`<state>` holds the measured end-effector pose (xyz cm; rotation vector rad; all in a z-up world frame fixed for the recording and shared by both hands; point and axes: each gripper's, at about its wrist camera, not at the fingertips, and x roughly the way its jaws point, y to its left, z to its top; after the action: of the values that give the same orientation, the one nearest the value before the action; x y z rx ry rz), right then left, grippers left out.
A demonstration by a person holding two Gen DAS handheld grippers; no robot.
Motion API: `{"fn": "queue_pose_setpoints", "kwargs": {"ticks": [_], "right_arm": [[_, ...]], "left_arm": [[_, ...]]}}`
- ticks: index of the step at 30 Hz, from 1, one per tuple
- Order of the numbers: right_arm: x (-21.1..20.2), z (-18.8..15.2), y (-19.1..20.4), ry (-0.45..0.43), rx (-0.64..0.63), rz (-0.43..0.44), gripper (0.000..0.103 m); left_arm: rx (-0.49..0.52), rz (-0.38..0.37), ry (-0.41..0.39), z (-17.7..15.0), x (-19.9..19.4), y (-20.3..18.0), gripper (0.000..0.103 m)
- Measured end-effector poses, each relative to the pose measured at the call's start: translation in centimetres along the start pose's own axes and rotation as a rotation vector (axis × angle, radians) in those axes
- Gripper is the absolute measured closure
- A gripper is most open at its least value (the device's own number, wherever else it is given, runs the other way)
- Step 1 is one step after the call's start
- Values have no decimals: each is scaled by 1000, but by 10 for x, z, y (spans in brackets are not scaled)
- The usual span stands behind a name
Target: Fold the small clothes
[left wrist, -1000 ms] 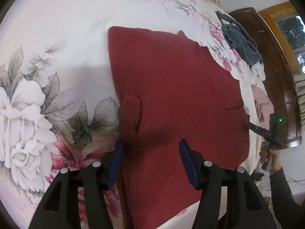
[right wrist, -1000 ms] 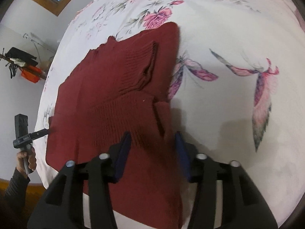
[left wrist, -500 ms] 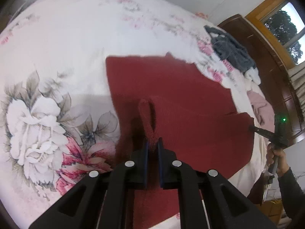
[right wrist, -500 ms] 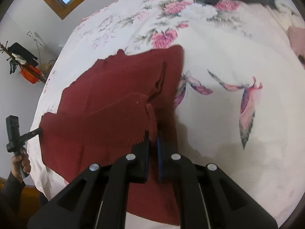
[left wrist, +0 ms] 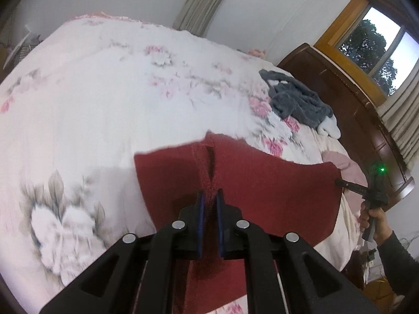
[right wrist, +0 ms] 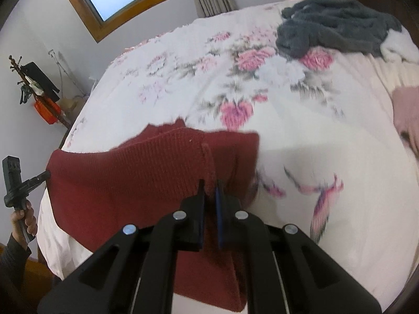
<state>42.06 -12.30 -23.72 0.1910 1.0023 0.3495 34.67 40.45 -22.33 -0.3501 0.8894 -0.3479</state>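
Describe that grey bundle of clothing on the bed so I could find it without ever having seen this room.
Start at the big bed with the white, pink-flowered cover and look toward the dark wooden headboard. Near that end lies the grey fuzzy garment, crumpled in a heap with a white fluffy piece against it. It is the only grey thing there; the red knit garment nearby is held up and the pink one lies further along.

Left gripper [left wrist: 208, 196] clamped on pinched edge of red knit garment [left wrist: 262, 185], lifted over floral bedspread [left wrist: 104, 99]. Right gripper [left wrist: 339, 182] grips far-right corner. Grey clothes [left wrist: 298, 102] far right.
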Motion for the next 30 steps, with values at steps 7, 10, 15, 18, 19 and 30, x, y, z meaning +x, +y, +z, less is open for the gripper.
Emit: {"fn": "queue_pose_setpoints", "kwargs": {"ticks": [7, 10, 15, 18, 19, 30], "right_arm": [[53, 61, -8, 20, 11, -22, 98], [85, 77, -20, 61, 40, -43, 98], [140, 80, -37, 162, 58, -121, 98], [146, 81, -40, 163, 62, -129, 98], [142, 84, -39, 145, 71, -114, 98], [146, 122, -30, 104, 36, -112, 98]], "left_arm": [[-33, 14, 12, 56, 44, 27, 95], [-59, 35, 52, 73, 76, 44, 95], [-112, 80, 151, 80, 129, 73, 96], [-175, 58, 167, 82, 142, 85, 96], [-188, 39, 154, 84, 141, 86, 96], [-204, 17, 101, 115, 146, 94, 96]]}}
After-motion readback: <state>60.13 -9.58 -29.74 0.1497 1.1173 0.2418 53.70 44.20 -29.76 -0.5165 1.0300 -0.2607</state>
